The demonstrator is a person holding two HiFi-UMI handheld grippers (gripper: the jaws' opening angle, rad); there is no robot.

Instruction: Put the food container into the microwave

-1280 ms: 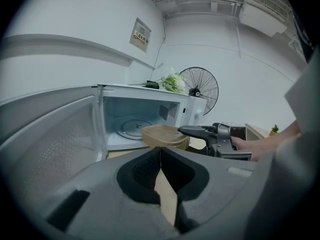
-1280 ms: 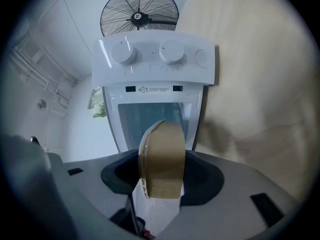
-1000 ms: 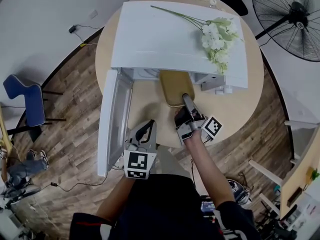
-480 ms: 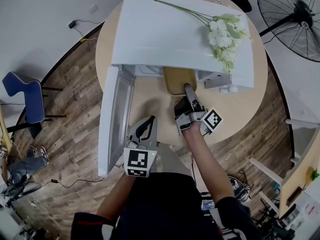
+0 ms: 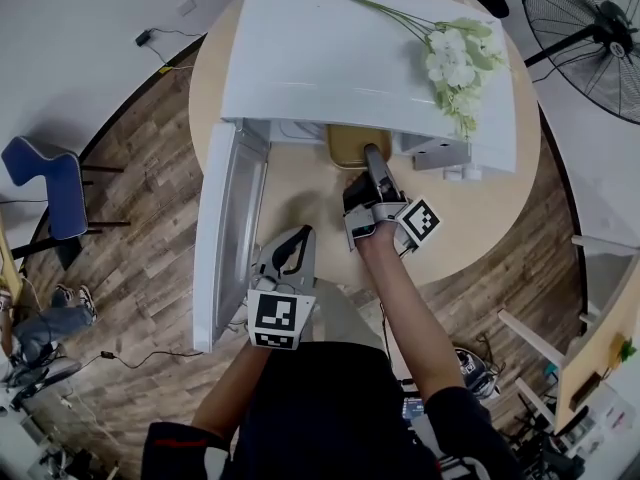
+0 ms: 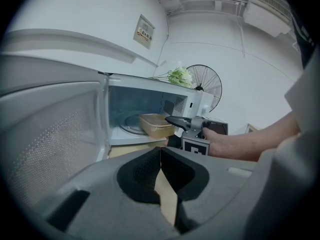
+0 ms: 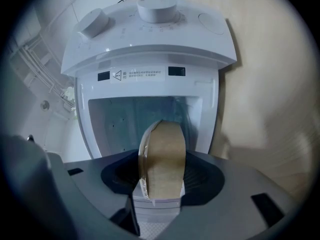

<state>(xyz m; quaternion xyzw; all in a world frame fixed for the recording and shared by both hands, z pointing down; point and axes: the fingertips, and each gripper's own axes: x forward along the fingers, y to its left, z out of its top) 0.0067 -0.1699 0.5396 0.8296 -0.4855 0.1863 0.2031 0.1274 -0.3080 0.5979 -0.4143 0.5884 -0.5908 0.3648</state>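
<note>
A white microwave [image 5: 360,58] stands on the round wooden table [image 5: 470,218] with its door [image 5: 225,228] swung wide to the left. The tan food container [image 5: 350,146] lies mostly inside the cavity, over the glass turntable as the left gripper view shows it [image 6: 156,125]. Its near end pokes out of the opening, and there the right gripper [image 5: 372,163] has it: the jaws are clamped on the container's rim, which fills the space between them in the right gripper view [image 7: 162,164]. The left gripper [image 5: 297,236] hovers near the table's front edge beside the door, well apart from the container, its jaws pressed together on nothing. A second ago much more of the container showed in front of the microwave. It has since slid deeper in, and the right gripper has followed it towards the opening, while the left gripper has hardly shifted. There is one microwave, one container, two grippers, one spray of white flowers [image 5: 455,68] on the microwave's top, one floor fan [image 5: 590,38], and two knobs [image 7: 95,21] on the control panel.
</note>
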